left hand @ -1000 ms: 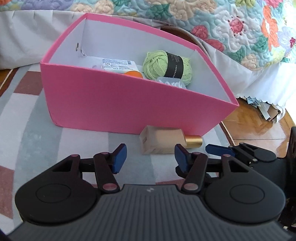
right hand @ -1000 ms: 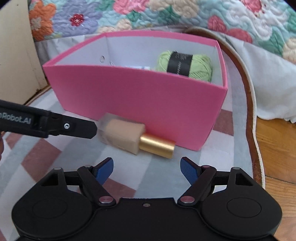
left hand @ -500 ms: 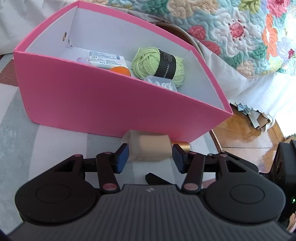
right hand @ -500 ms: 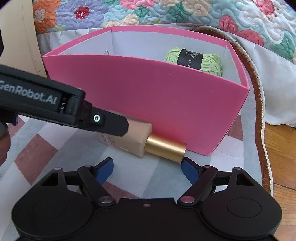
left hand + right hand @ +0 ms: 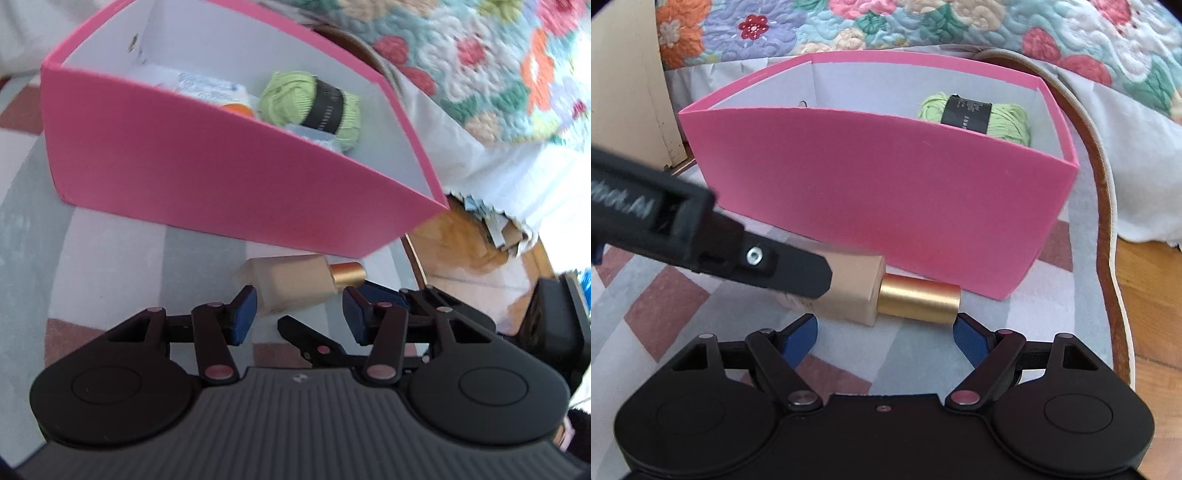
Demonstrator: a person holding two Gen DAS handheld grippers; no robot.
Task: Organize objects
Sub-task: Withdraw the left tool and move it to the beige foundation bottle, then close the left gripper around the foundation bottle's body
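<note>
Lying beside the pink box (image 5: pixel 879 192) wall, bottle (image 5: pixel 886 295) (tongs spread).

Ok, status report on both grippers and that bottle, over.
Left hand-held gripper open, closing in on bottle. Right hand-held gripper open, also at bottle. Bottle lying on rug against pink box. Nothing blocking.

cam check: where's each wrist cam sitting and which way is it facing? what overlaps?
Left wrist: rides the left gripper, low over the rug, facing the foundation bottle and pink box; own open fingers show, right gripper's behind.
Right wrist: rides the right gripper, facing the bottle's gold cap; own open fingers show, left gripper's finger crossing from the left.
Shared: bottle, box, green yarn, floral quilt.
</note>
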